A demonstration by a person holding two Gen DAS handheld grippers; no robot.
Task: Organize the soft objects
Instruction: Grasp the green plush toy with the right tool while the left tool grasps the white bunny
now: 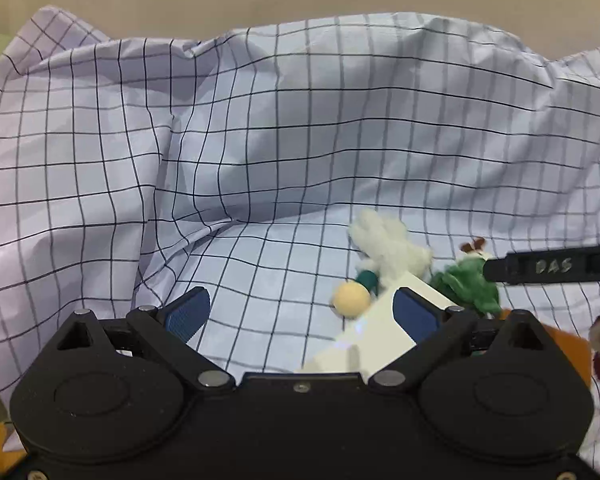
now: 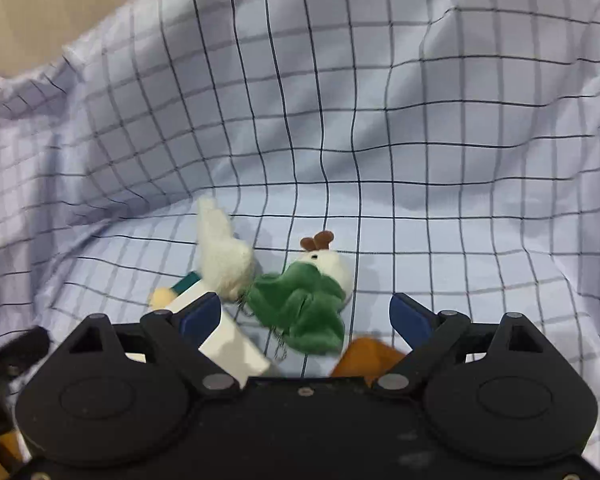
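Both grippers hang over a rumpled checked cloth [image 1: 260,140] with their blue pads apart and nothing between them. Across the bottom of the left wrist view, the left gripper [image 1: 304,312] is spread wide, a white box [image 1: 380,328] lying under its right finger. Just past the box sit a white plush toy [image 1: 388,248], a cream ball [image 1: 352,299] and a green plush toy [image 1: 466,282]. Low in the right wrist view, the right gripper [image 2: 304,318] is likewise spread above the green toy, with an orange piece [image 2: 366,356] at lower center.
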